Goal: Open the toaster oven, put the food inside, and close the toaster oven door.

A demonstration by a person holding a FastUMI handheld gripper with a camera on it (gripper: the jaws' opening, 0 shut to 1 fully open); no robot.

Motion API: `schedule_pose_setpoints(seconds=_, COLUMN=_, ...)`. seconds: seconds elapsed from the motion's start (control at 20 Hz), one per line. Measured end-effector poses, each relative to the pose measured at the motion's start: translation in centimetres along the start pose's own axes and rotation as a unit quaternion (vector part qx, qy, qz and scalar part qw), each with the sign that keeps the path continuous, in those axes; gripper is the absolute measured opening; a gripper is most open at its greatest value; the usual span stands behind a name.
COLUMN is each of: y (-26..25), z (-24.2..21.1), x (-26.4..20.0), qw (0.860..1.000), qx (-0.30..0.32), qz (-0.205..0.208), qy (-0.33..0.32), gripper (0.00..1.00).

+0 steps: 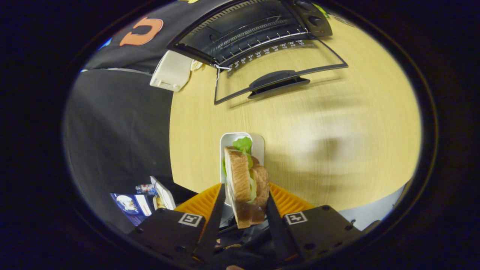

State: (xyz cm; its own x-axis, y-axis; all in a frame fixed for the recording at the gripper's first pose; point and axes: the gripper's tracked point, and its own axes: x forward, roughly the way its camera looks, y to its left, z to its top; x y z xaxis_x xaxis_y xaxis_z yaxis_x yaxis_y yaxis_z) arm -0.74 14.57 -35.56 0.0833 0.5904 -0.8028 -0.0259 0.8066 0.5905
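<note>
A sandwich (245, 183) of two brown bread slices with green lettuce stands on edge between my fingers. My gripper (244, 197) is shut on it, one finger pressing each bread face. Just beyond it a small white plate (227, 144) lies on the pale wooden table (337, 123). Farther ahead stands the black toaster oven (247, 28). Its glass door (279, 71) is folded down flat over the table with the dark handle toward me. The wire rack (258, 37) inside is bare.
A white plastic holder (171, 71) sits beside the oven's left corner. The oven's knobs (311, 13) are on its right side. The table's left edge drops off to dark floor, where a bottle and some packages (140, 198) lie.
</note>
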Motion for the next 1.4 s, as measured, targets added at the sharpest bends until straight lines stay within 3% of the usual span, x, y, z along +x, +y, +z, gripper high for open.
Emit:
schedule_pose_setpoints(seconds=0.1, y=0.4, z=0.0, x=-0.3, qw=1.000, qx=0.003, qz=0.012, qy=0.002, gripper=0.49)
schedule_pose_setpoints(seconds=0.2, y=0.6, z=0.2, x=-0.6, qw=1.000, qx=-0.002, qz=0.011, qy=0.002, gripper=0.41)
schedule_pose_setpoints(seconds=0.45, y=2.2, z=0.6, x=-2.6, qw=1.000, qx=-0.017, qz=0.024, qy=-0.009, gripper=0.33)
schedule_pose_setpoints(seconds=0.75, y=5.5, z=4.0, x=-7.6, qw=0.993, qx=0.007, qz=0.088, qy=-0.073, gripper=0.33)
schedule_pose_setpoints(seconds=0.95, y=5.4, z=9.1, x=-9.7, qw=0.979, qx=0.045, qz=0.129, qy=-0.150, gripper=0.32)
schedule_pose_setpoints(seconds=1.25, y=3.9, z=17.5, x=-8.5, qw=0.949, qx=0.100, qz=0.167, qy=-0.247, gripper=0.32)
schedule_pose_setpoints(seconds=1.4, y=3.0, z=22.1, x=-7.3, qw=0.926, qx=0.130, qz=0.193, qy=-0.298, gripper=0.32)
